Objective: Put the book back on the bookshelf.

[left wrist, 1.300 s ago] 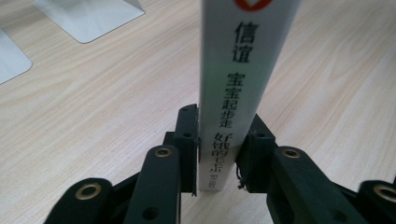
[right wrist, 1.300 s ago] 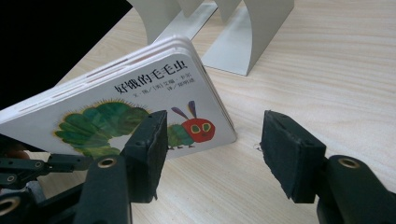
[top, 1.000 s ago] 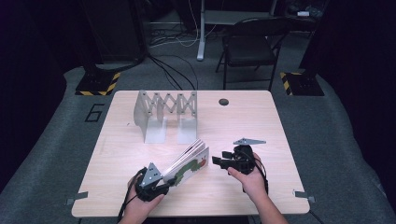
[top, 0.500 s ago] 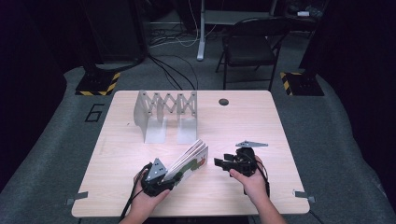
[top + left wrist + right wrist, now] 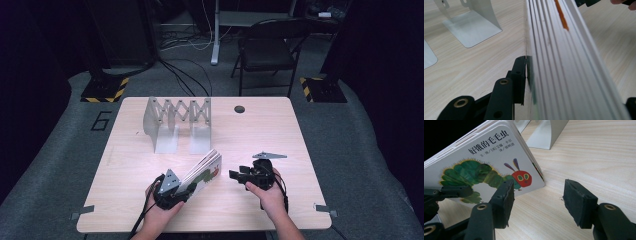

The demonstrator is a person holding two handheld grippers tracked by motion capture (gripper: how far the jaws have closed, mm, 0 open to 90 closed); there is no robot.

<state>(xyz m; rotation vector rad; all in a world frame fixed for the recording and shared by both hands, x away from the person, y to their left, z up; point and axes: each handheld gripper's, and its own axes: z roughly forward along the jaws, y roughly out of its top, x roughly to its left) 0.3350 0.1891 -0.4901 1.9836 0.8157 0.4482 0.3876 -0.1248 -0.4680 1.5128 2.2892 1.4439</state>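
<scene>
A white board book [image 5: 204,172] with a green caterpillar on its cover [image 5: 486,170] stands tilted on its edge at the table's near middle. My left gripper [image 5: 170,192] is shut on the book's near end; in the left gripper view its thick white pages [image 5: 559,62] run up between the jaws. My right gripper [image 5: 239,176] is open just right of the book, pointing at its cover, with nothing between its pads [image 5: 579,202]. It does not touch the book.
A grey metal expanding book rack [image 5: 177,122] stands at the back left of the wooden table [image 5: 300,135], its feet [image 5: 471,27] close behind the book. A small dark hole [image 5: 239,109] sits near the far edge. A folding chair [image 5: 267,47] stands beyond the table.
The left gripper and the book have shifted slightly right and toward the near edge. The right gripper has barely moved.
</scene>
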